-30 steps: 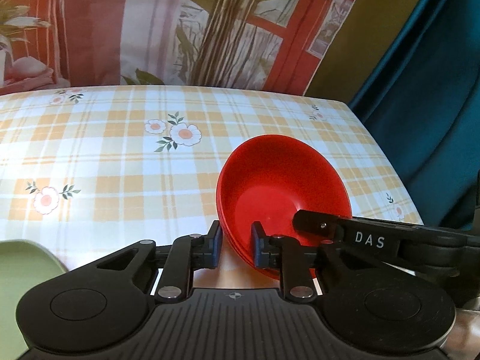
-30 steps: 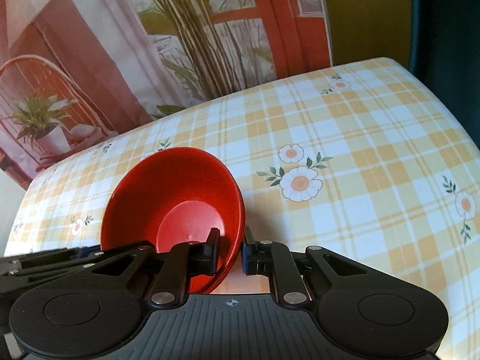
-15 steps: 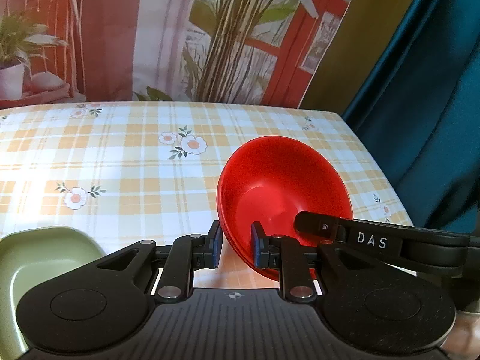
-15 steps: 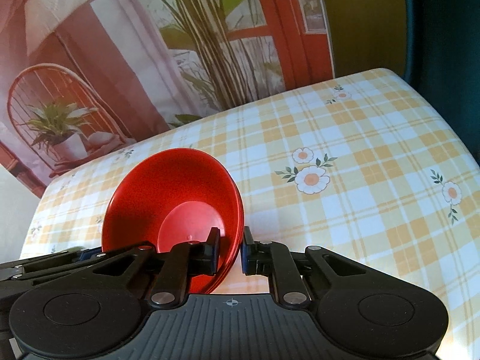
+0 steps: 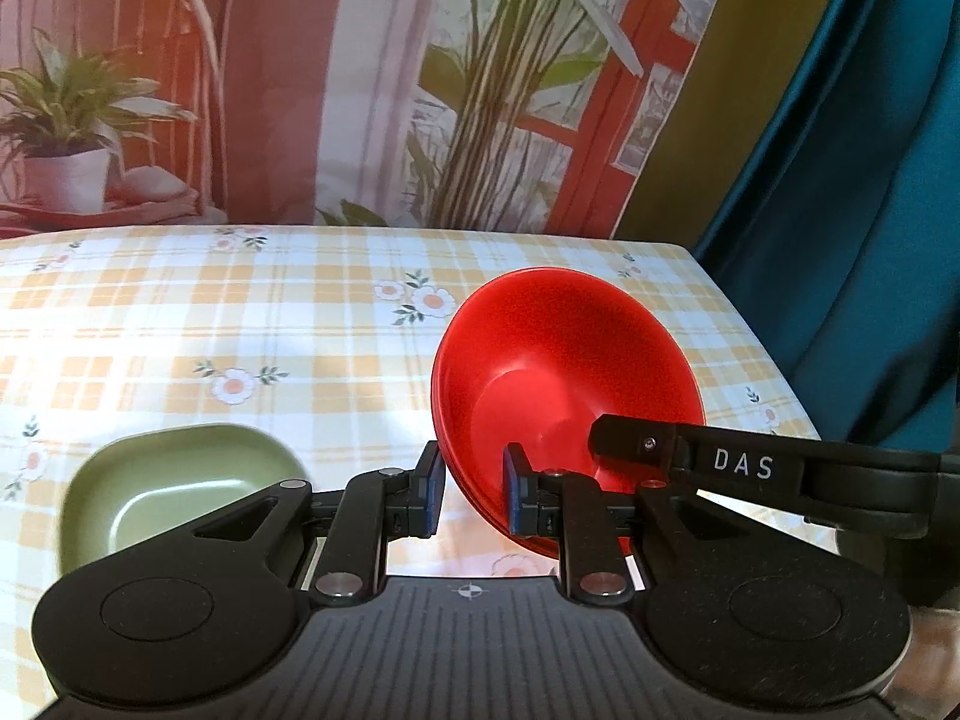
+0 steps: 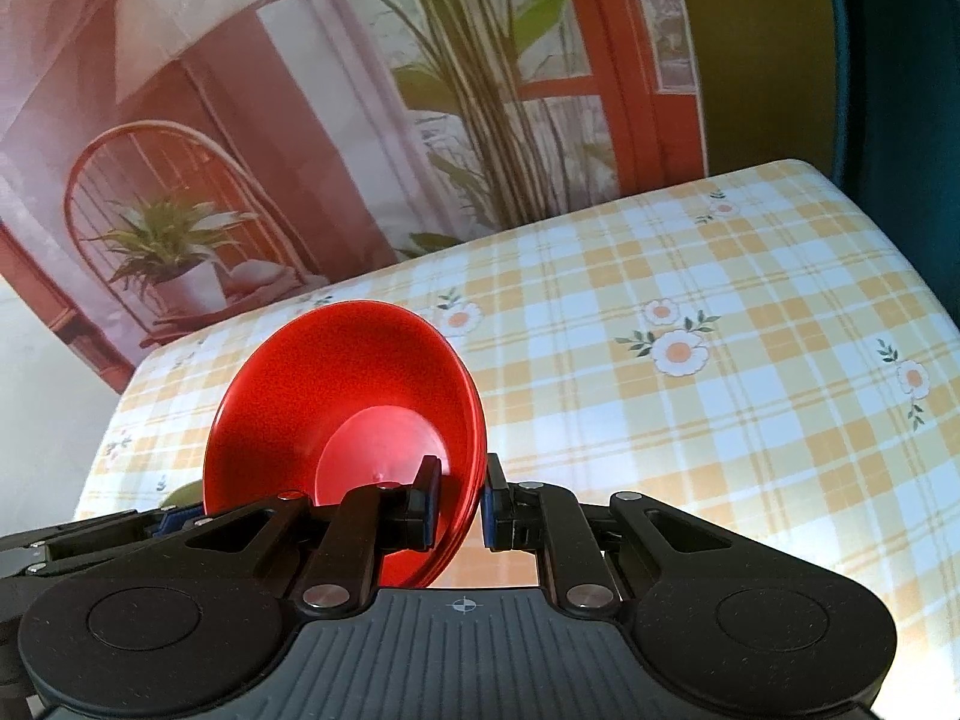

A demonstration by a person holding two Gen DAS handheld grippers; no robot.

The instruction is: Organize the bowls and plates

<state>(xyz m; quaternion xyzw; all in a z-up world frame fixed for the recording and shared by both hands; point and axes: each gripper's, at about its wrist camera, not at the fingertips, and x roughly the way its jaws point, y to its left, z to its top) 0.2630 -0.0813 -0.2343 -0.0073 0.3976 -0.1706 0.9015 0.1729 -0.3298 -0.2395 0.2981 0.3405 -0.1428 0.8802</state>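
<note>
Both tongs (image 5: 469, 495) (image 6: 461, 501) grip red bowl (image 5: 576, 372) rim, opposite sides.

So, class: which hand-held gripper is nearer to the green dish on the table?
Left. The left hand-held gripper grips the red bowl rim just right of the green dish; the right hand-held gripper holds the bowl's opposite rim, farther away.

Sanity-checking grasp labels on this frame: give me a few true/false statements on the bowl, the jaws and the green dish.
1. Both grippers clamp the red bowl rim. True.
2. The green dish is stacked inside the red bowl. False: it sits apart on the tablecloth, to the bowl's left.
3. The right gripper holds the bowl's right edge in its own view. True.
4. The left gripper is empty. False: its jaws straddle the rim.
</note>
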